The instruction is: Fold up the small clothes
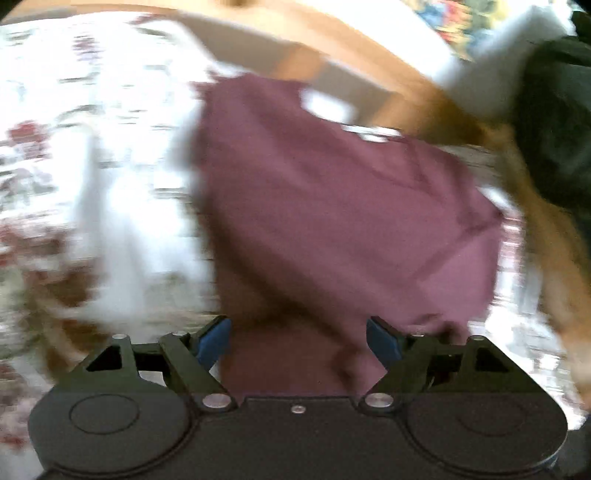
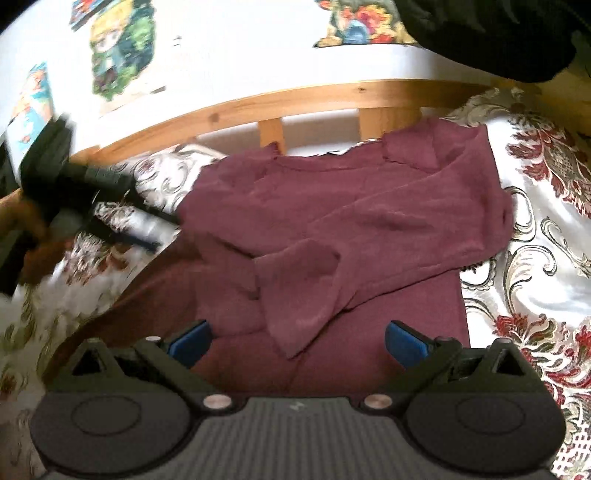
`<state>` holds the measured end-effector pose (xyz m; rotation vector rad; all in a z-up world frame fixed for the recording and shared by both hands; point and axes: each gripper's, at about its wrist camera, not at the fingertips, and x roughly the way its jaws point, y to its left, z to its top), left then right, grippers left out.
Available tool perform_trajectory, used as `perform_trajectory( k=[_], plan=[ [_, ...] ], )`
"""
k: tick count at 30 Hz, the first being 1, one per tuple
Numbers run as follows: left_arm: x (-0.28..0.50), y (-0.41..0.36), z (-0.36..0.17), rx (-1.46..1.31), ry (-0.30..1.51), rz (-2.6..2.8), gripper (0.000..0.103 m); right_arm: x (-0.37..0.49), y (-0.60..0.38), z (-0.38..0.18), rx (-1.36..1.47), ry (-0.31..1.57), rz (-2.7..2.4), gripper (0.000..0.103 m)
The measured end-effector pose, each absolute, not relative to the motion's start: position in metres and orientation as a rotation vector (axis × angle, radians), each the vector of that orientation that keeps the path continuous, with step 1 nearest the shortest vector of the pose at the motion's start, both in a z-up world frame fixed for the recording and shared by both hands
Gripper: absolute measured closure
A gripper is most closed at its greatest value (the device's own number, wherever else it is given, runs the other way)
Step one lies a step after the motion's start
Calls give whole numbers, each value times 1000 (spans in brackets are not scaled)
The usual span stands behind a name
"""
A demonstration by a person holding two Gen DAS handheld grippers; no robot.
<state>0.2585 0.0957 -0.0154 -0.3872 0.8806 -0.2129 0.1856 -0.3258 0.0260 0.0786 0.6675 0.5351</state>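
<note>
A maroon long-sleeved top [image 2: 351, 221] lies flat on a floral bedspread [image 2: 535, 229], its sleeves folded in across the body. My right gripper [image 2: 297, 347] is open over the top's near hem, and its blue pads [image 2: 188, 345] stand wide apart without pressing the cloth. The left wrist view is blurred. In it the top [image 1: 332, 206] fills the middle, and my left gripper [image 1: 299, 343] is open above the cloth with nothing pinched. The right wrist view shows the left gripper [image 2: 168, 232] at the top's left edge, held by a hand [image 2: 33, 229].
A wooden bed rail [image 2: 295, 99] runs behind the top, with a white wall and colourful posters [image 2: 118, 55] beyond it. A dark cloth [image 2: 498, 33] hangs at the upper right. The patterned bedspread [image 1: 74, 147] spreads to the left and right of the garment.
</note>
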Motion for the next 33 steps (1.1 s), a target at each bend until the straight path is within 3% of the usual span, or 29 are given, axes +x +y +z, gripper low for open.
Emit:
perform_trajectory(
  k=[4, 7, 8, 9, 10, 14, 23, 33],
  plan=[
    [253, 110, -27, -304, 855, -129, 13, 212, -328, 25, 171, 702, 466, 18],
    [253, 107, -30, -219, 800, -111, 11, 229, -333, 17, 283, 764, 436, 34],
    [254, 105, -31, -198, 777, -109, 11, 234, -334, 14, 307, 793, 433, 53],
    [257, 103, -32, -176, 751, -108, 10, 238, -332, 10, 308, 826, 435, 95],
    [260, 99, -33, -159, 734, -111, 9, 240, -330, 10, 287, 841, 436, 99],
    [267, 89, -43, -98, 670, -140, 4, 229, -329, 43, 246, 747, 543, 100],
    [280, 64, -55, 177, 543, -123, 2, 244, -336, 167, 505, 488, 709, 100],
    [297, 53, -52, 314, 314, -8, 6, 234, -294, 206, 405, 501, 781, 100]
  ],
)
